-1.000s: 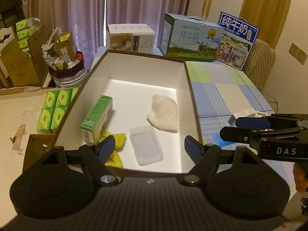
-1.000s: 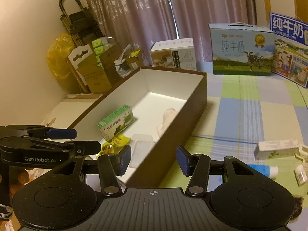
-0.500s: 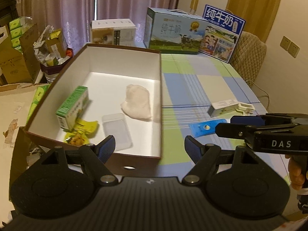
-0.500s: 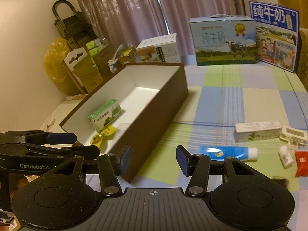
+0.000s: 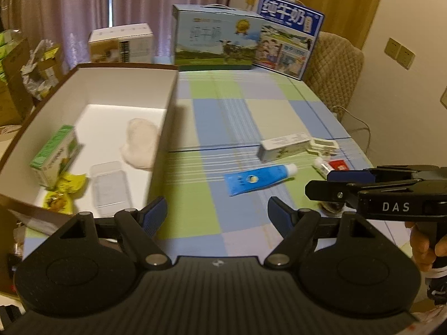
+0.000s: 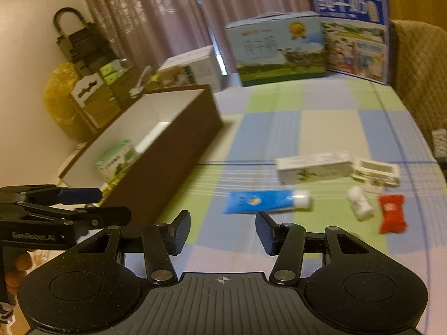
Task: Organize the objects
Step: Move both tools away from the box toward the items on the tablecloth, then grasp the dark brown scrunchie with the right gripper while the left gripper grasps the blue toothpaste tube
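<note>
A brown box with a white inside point(image 5: 167, 106) point(image 6: 178, 139) stands at the left of the checked tablecloth. In it lie a green carton point(image 5: 54, 155) point(image 6: 117, 157), yellow packets point(image 5: 62, 192), a clear tray point(image 5: 110, 188) and a white pouch point(image 5: 141, 142). On the cloth lie a blue tube point(image 5: 258, 178) point(image 6: 265, 201), a white carton point(image 5: 285, 146) point(image 6: 313, 166), a small white bottle point(image 6: 360, 202) and a red packet point(image 6: 391, 213). My left gripper point(image 5: 216, 213) is open over the cloth beside the box. My right gripper point(image 6: 222, 231) is open and empty just short of the tube.
Two milk cartons point(image 5: 218, 44) point(image 5: 290, 42) and a white box point(image 5: 121, 43) stand along the table's far edge. A padded chair point(image 5: 332, 64) is at the far right. Cardboard boxes and clutter point(image 6: 92, 95) fill the floor left of the table.
Both grippers have swung to the right, away from above the box and over the cloth. The loose items on the cloth have come into view. Neither jaw opening has changed.
</note>
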A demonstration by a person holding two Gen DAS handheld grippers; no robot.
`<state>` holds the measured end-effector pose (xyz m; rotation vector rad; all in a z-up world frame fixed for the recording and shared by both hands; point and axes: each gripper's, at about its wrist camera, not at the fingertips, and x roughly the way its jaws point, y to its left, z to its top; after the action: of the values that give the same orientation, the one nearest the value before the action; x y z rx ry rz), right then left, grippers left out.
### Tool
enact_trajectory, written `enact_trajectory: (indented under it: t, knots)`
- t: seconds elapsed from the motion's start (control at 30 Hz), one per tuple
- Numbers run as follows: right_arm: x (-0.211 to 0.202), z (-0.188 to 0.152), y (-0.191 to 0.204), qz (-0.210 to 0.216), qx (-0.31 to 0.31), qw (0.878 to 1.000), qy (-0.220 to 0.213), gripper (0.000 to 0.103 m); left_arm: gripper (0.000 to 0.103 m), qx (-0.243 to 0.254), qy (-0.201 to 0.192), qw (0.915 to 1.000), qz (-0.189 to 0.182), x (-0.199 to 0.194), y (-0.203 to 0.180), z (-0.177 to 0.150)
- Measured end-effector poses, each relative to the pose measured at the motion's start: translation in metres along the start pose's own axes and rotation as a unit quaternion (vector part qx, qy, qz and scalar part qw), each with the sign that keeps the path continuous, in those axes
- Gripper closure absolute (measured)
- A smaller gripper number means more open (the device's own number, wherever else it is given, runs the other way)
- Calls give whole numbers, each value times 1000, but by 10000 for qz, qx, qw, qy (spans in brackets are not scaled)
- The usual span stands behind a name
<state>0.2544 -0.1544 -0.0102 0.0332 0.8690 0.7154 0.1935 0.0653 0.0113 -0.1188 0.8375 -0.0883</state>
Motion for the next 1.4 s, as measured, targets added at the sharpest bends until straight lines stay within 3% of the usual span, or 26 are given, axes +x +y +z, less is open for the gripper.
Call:
enact_trajectory:
  t: [0.57, 0.87, 1.13, 1.2, 1.27, 1.4]
  knots:
    - [-30, -34, -96, -826, 758, 9936, 143, 54, 27, 510, 464, 9966, -457, 64, -84, -3]
    - [-23, -42, -120, -929, 869, 9915, 276, 54, 27, 745, 686, 9935, -525, 98, -103, -5]
    - [8, -47, -120, -1006, 657, 9919, 409, 54, 27, 877, 777, 9923, -400, 125, -100, 0]
    - [15, -48, -120, -991, 596, 9922, 461, 50, 27, 897, 826, 9919, -368, 132, -99, 1]
    - [21, -49, -119, -1013, 564, 9922, 451, 39, 27, 906, 869, 9915, -334, 139, -98, 2]
    - [32, -49, -119, -1079, 436, 9921, 466, 36, 27, 908, 923, 9911, -319, 146, -95, 3]
